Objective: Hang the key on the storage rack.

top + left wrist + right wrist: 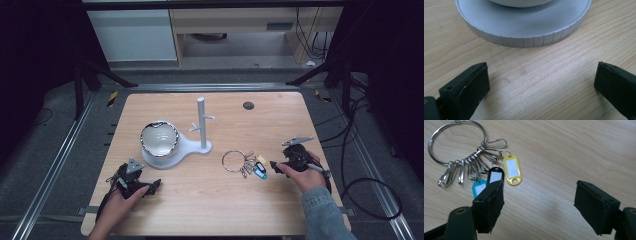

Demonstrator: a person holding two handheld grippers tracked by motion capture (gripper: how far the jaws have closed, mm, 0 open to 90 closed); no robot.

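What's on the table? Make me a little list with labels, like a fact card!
Table: light wooden tabletop
Keys: big metal ring with silver clips and yellow, black and blue tags, lying flat
Stand: white peg stand with round base, upright
Bowl: shiny silver bowl, sitting on the stand's base
Left hand-held gripper: open, near the base's ridged rim, holding nothing
Right hand-held gripper: open, beside the tags, holding nothing

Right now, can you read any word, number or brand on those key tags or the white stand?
None can be read.
Yellow tag: white insert blank.
Black tag: white insert blank.
Teal tag: insert partly hidden by the right gripper, no writing seen.
White stand: no lettering visible.
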